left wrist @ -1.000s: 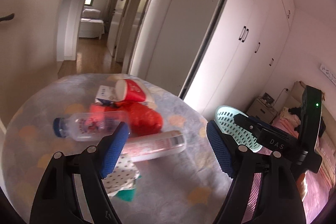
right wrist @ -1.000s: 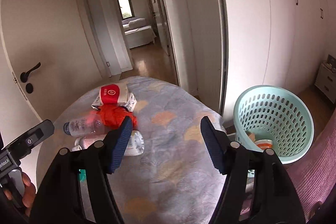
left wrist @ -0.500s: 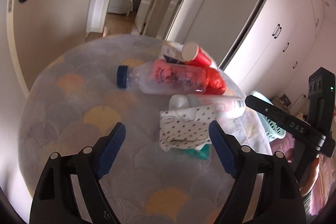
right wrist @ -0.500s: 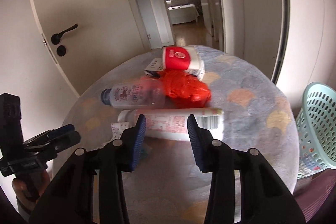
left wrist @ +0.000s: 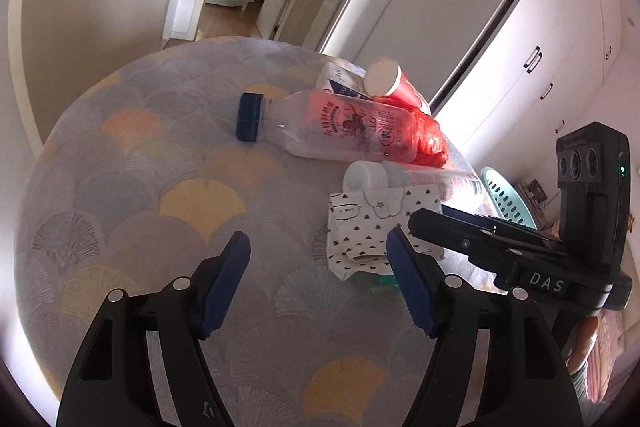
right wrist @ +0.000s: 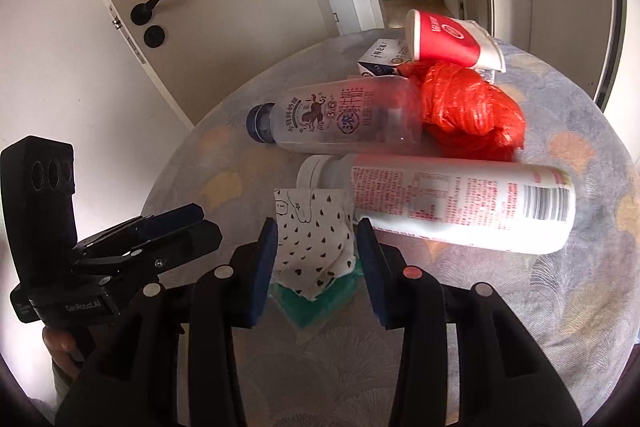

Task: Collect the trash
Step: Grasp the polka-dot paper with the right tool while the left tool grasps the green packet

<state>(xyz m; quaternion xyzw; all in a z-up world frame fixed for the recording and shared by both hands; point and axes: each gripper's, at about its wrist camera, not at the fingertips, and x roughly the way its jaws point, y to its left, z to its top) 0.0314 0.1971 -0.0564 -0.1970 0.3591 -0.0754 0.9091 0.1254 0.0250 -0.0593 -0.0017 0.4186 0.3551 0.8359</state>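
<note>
Blue-padded jaws on the right gripper (right wrist: 316, 247) sit either side of a crumpled white paper bag (right wrist: 314, 243) dotted with small black hearts, and the pads look close to its edges, though whether they actually press it I cannot tell. Under that bag peeks a scrap of teal wrapper (right wrist: 320, 301). Over on the left gripper (left wrist: 318, 267), the jaws are spread wide with nothing between them but patterned cloth, and its right pad sits just beside the same dotted bag (left wrist: 368, 227).

Moving outward, a white cylindrical bottle (right wrist: 456, 199) with red print and a barcode lies on its side, touching the bag's upper right edge, white cap pointing left. Just behind it lies a clear plastic bottle (right wrist: 340, 119) with a dark blue cap, also on its side, printed with a horse logo. Pressed against that bottle's base is a scrunched red plastic bag (right wrist: 472, 111). Farther back, a red and white paper cup (right wrist: 448, 41) rests tipped over on a small white carton (right wrist: 380, 61).

All of it clusters together on the round worktop (left wrist: 140, 187), covered in a grey fan-pattern cloth with orange and yellow patches. Beyond the edge, a mint green basket (left wrist: 506, 195) shows partly behind the right gripper's body.
</note>
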